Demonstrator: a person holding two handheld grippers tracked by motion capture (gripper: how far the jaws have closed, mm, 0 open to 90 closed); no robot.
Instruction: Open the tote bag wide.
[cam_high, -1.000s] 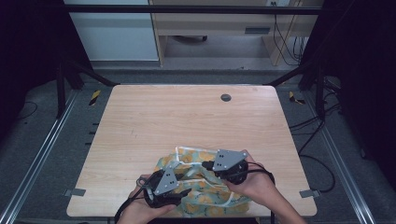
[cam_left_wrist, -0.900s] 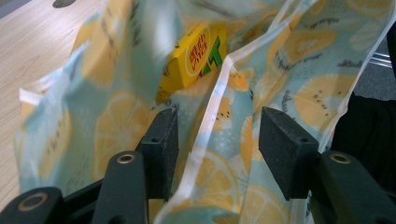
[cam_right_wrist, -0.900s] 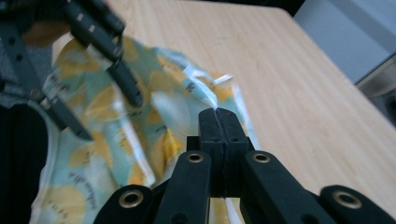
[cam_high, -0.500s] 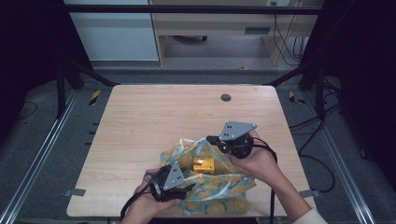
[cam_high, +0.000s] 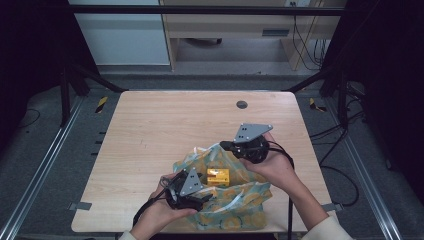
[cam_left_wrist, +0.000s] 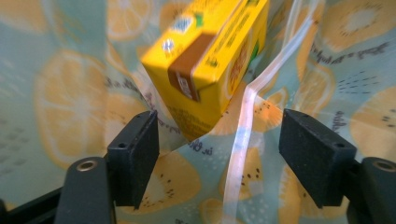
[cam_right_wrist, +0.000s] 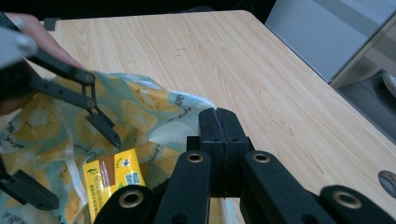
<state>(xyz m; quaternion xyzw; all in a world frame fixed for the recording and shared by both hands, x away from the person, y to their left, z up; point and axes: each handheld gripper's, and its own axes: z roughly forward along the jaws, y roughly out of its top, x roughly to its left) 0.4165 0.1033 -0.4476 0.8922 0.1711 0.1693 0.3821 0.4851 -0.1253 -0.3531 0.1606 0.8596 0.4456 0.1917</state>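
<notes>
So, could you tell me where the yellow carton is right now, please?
In the high view, the yellow carton lies on the fruit-print bag at the table's near edge, between the left gripper and the right gripper, just ahead of the left one's open jaws.

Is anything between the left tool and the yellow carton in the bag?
Nothing solid. The left tool is open with the yellow carton just ahead of its jaws, inside the fruit-print bag. Only a clear plastic handle strip of the bag runs up between the jaws, beside the carton.

Wooden table (cam_high: 165, 130) on grey floor (cam_high: 45, 165)
</notes>
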